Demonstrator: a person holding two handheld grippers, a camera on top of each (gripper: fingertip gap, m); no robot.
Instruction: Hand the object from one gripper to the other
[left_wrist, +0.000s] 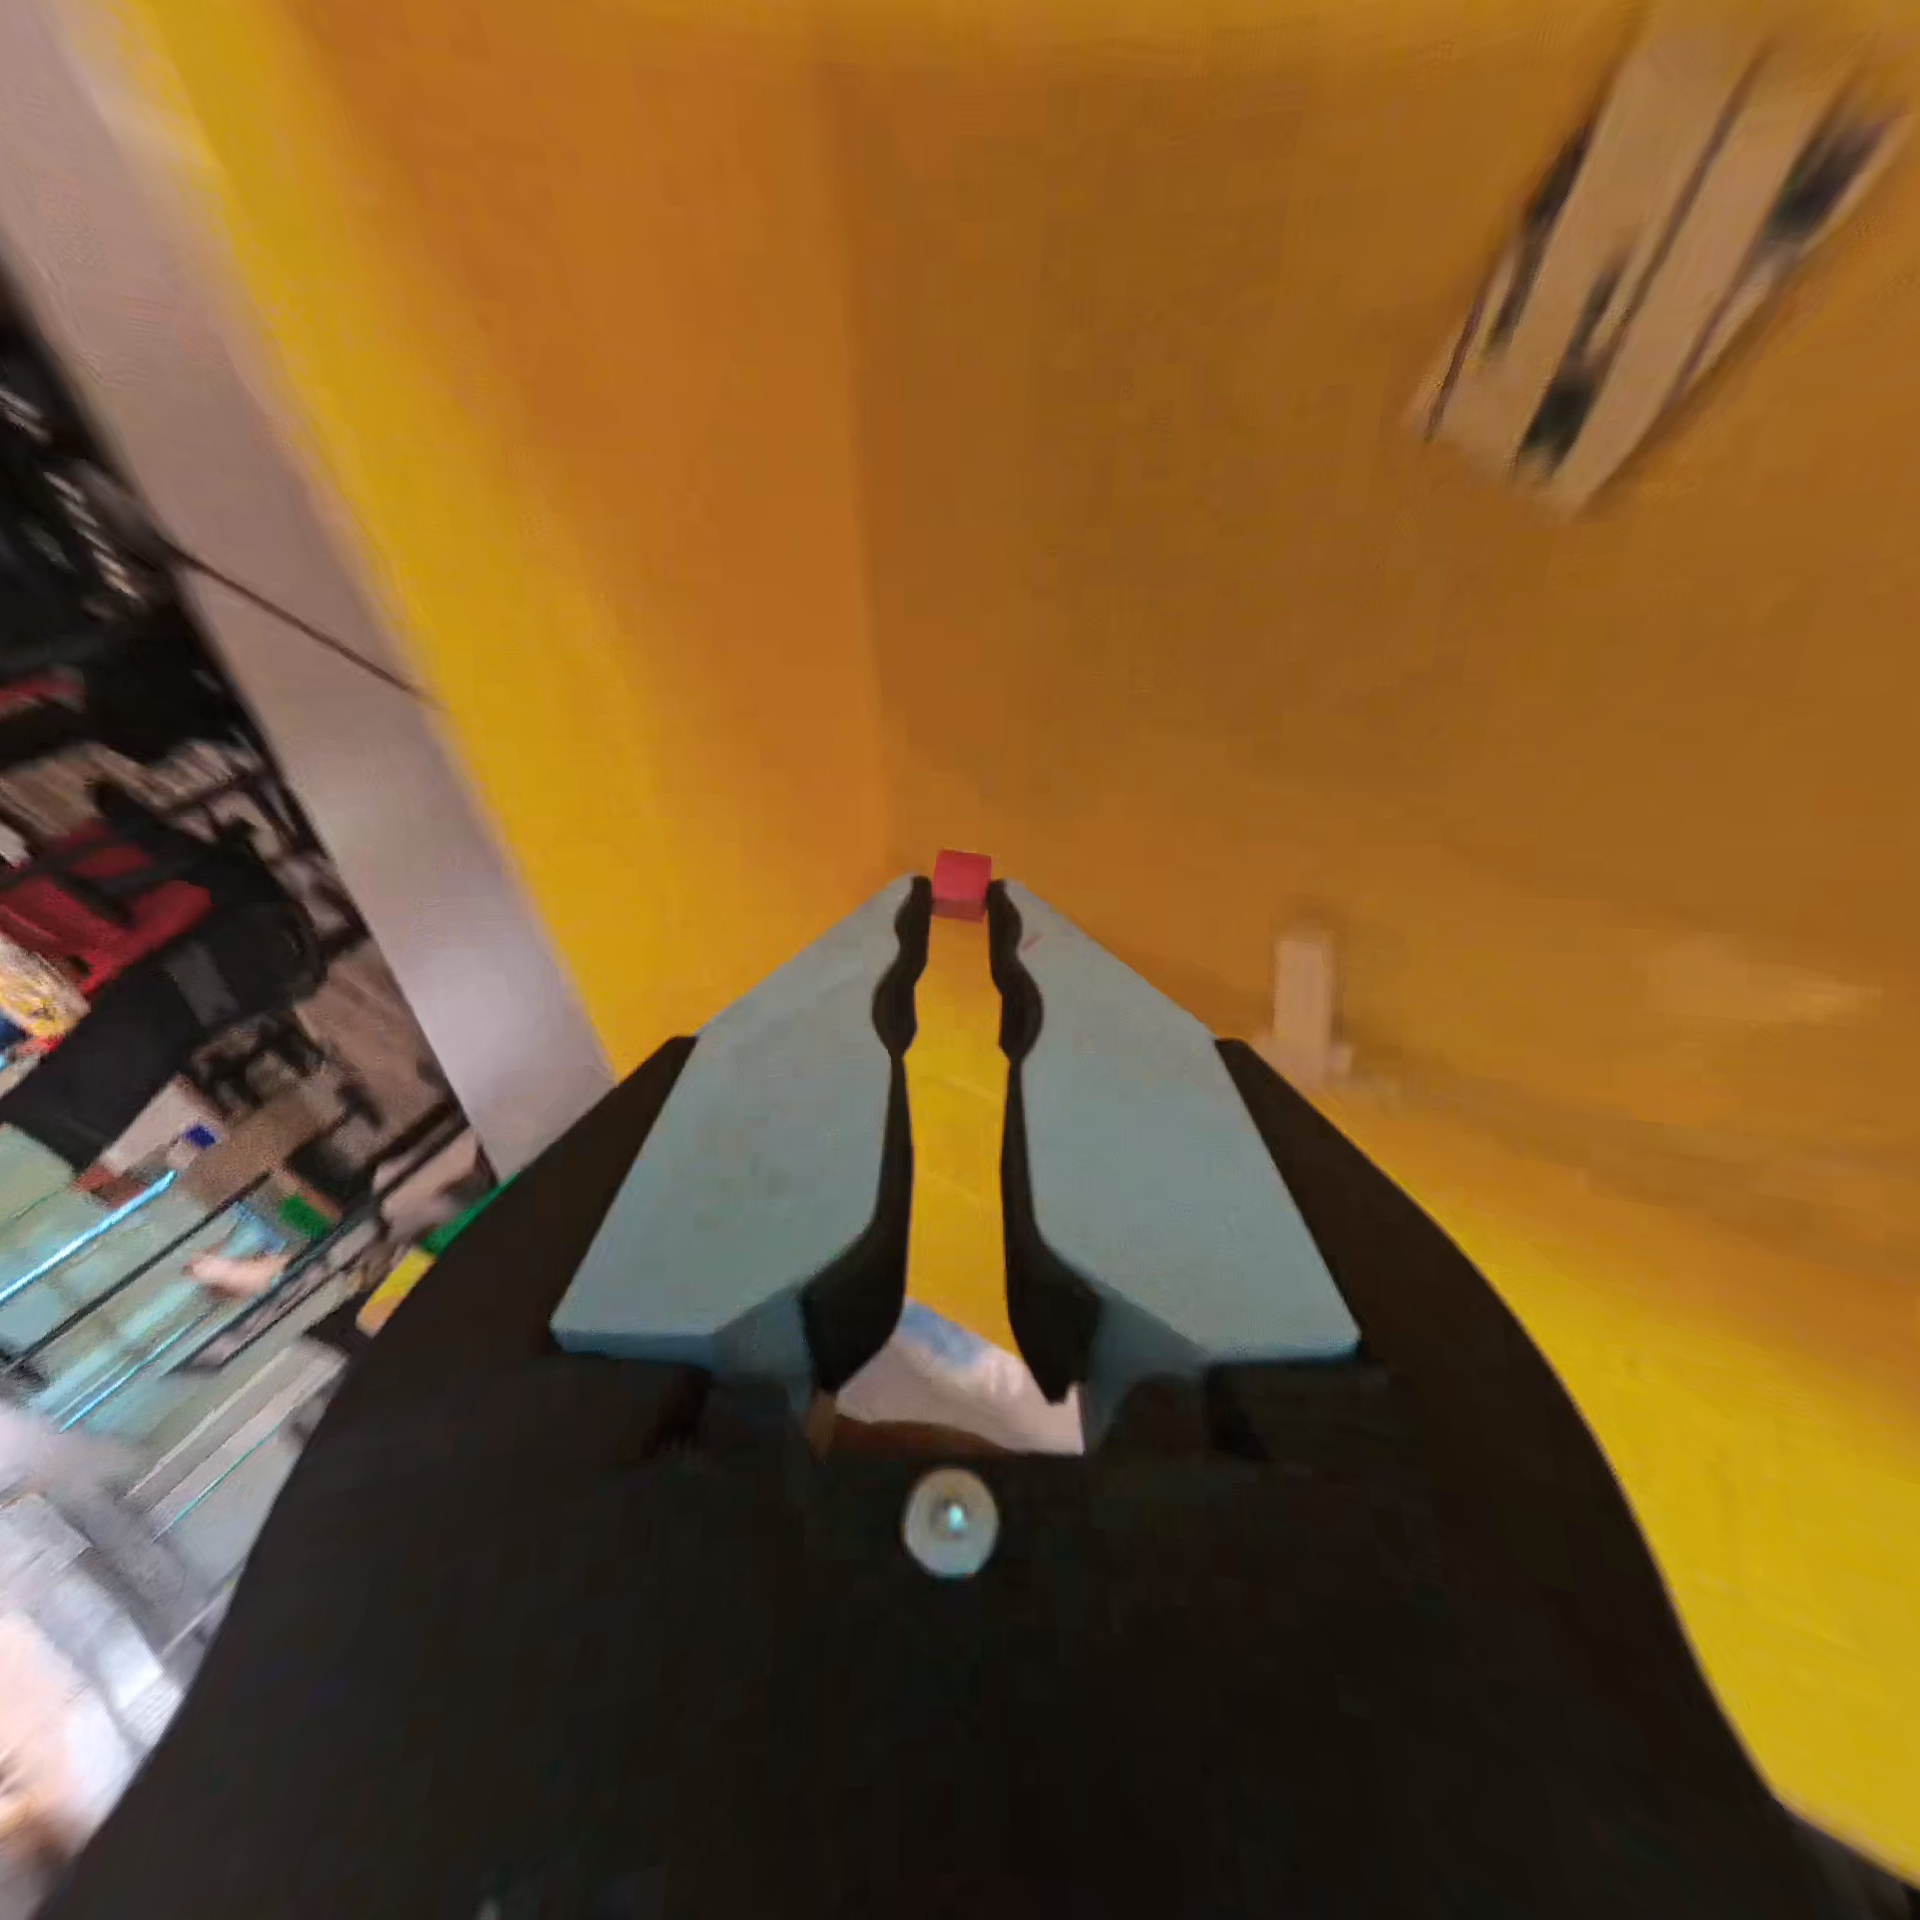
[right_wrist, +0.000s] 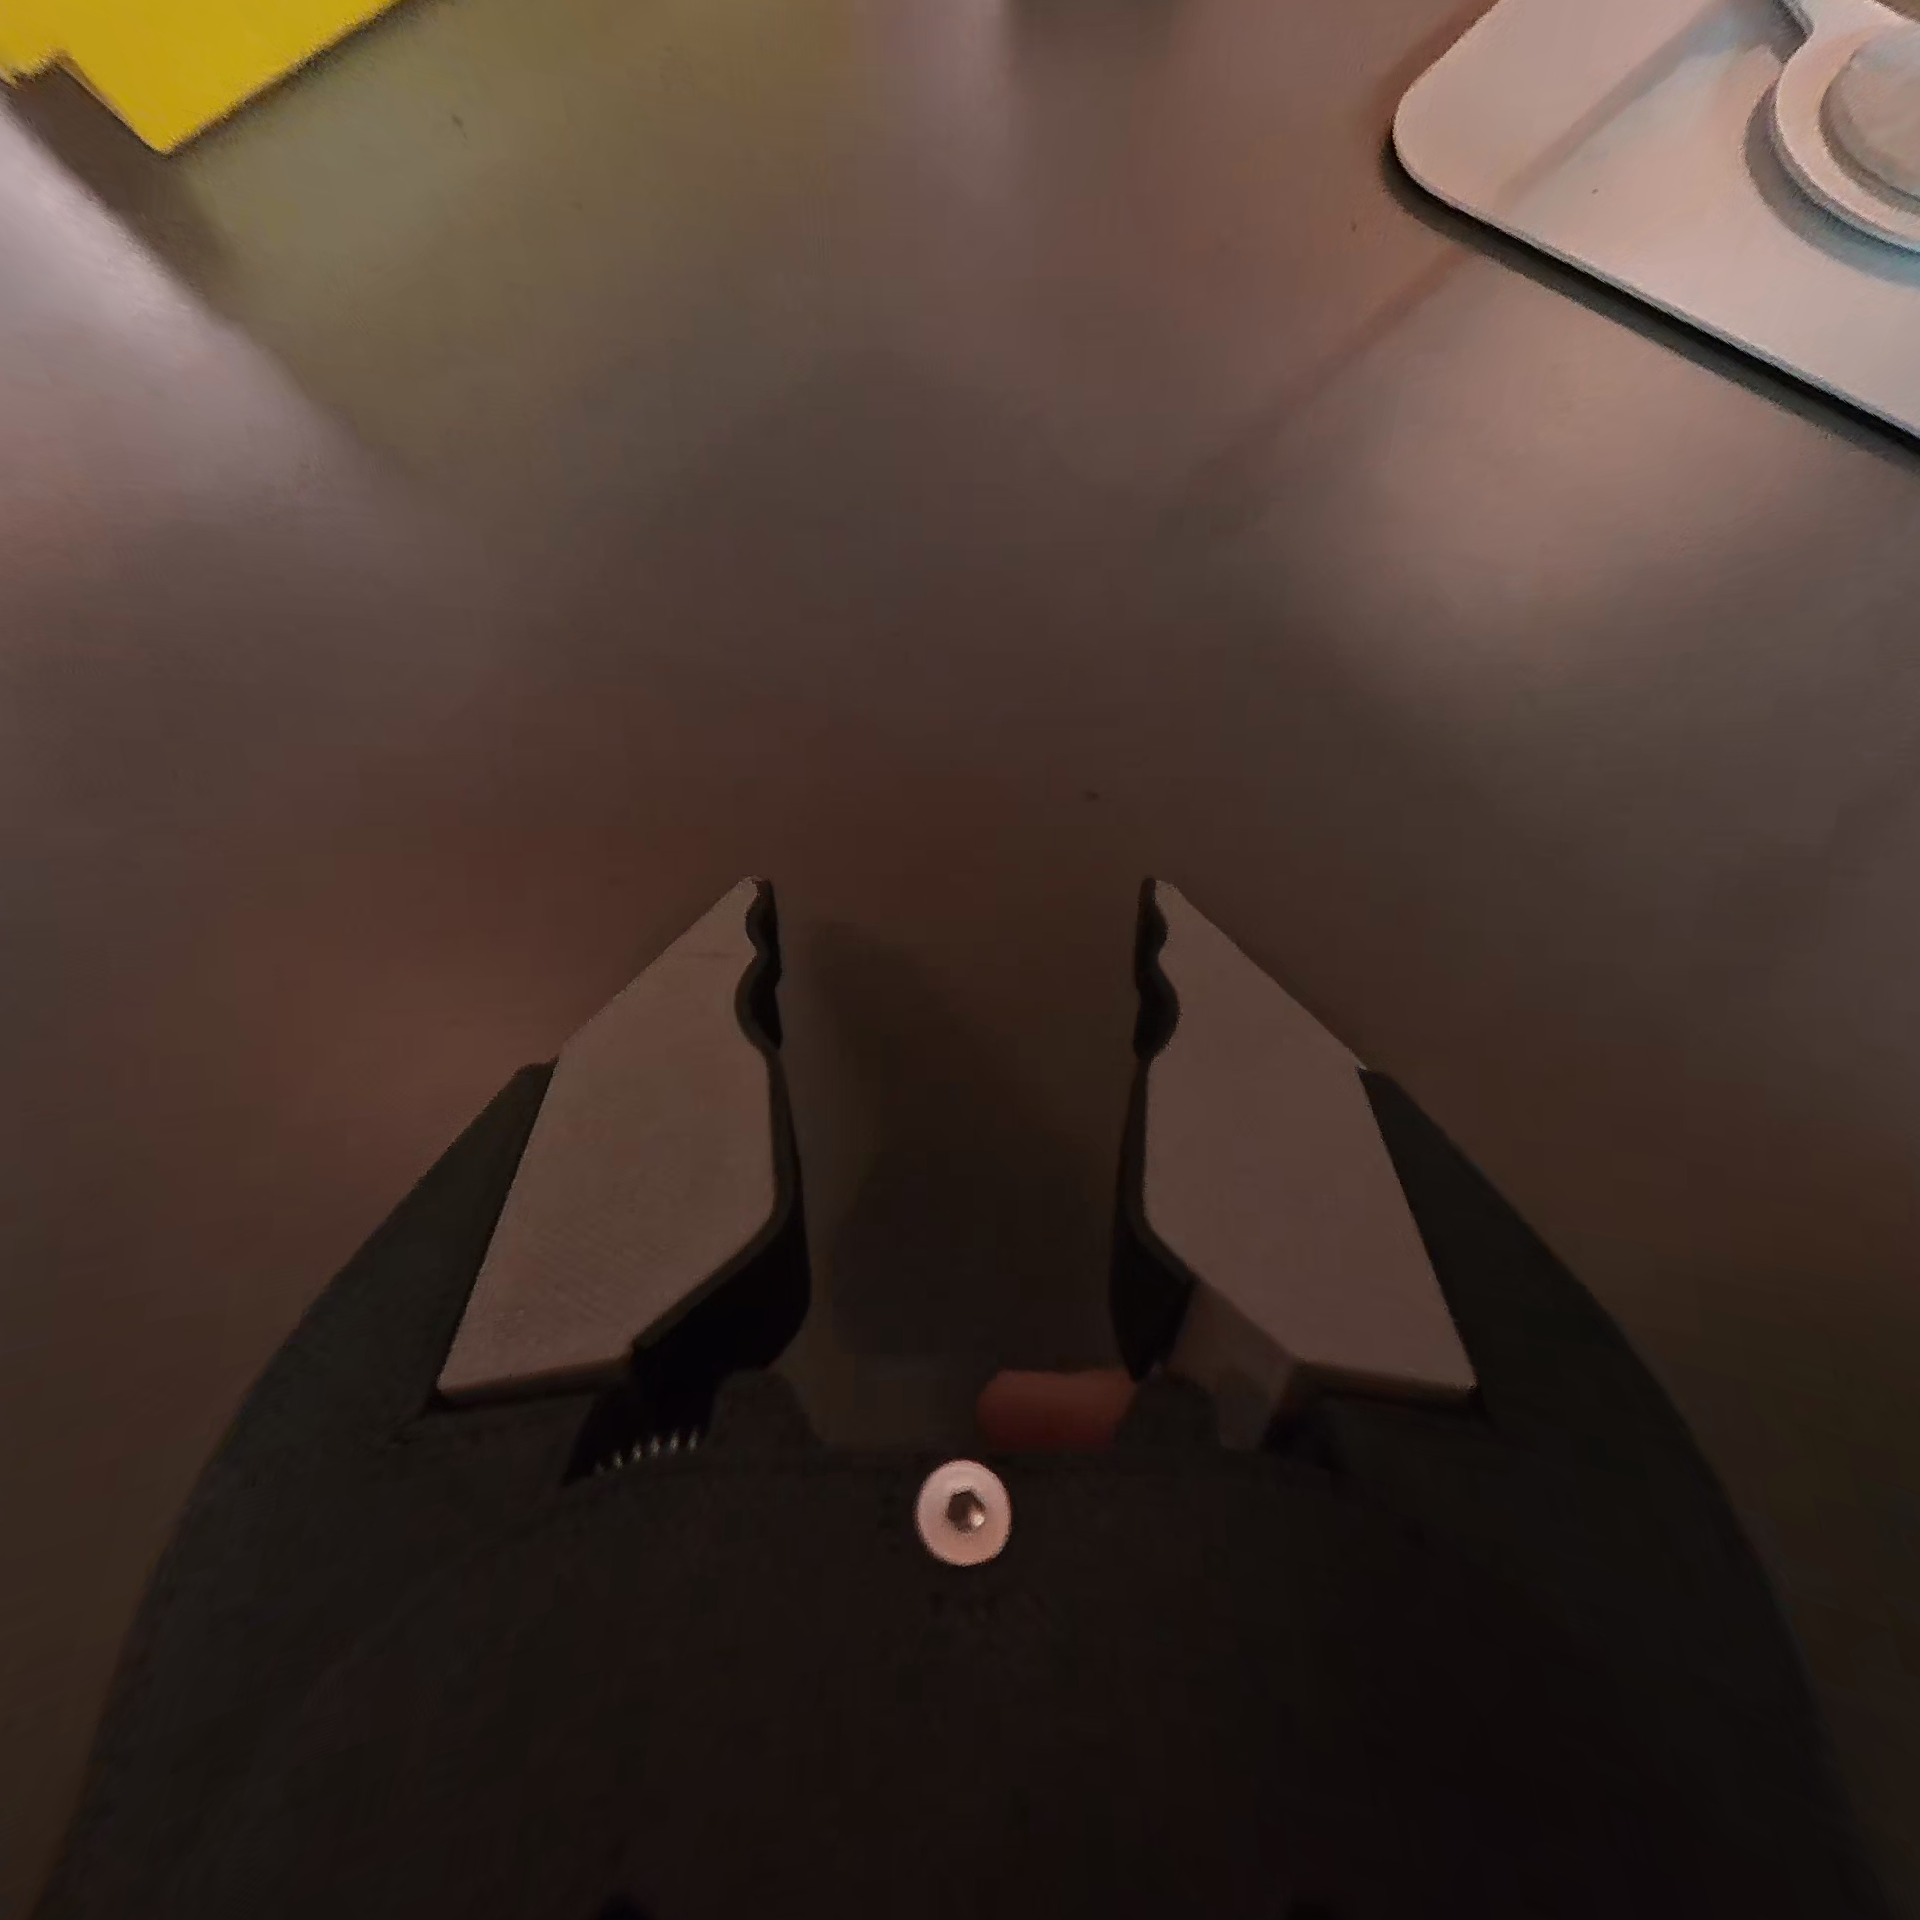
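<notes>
In the left wrist view, my left gripper (left_wrist: 958, 891) is shut on a small red cube (left_wrist: 960, 881), pinched at the very tips of its grey-blue fingers and held up in the air in front of a yellow wall. In the right wrist view, my right gripper (right_wrist: 956, 896) is open and empty, with its jaws wide apart, close above a dark table top (right_wrist: 935, 520). Neither gripper shows in the other's view.
The left wrist view is blurred by motion. A yellow wall (left_wrist: 1143, 520) fills it, with a white pillar (left_wrist: 343, 727) and cluttered shelves (left_wrist: 125, 935) at left. On the table, a white flat plate with a round part (right_wrist: 1683, 177) lies at far right and a yellow edge (right_wrist: 187, 62) at far left.
</notes>
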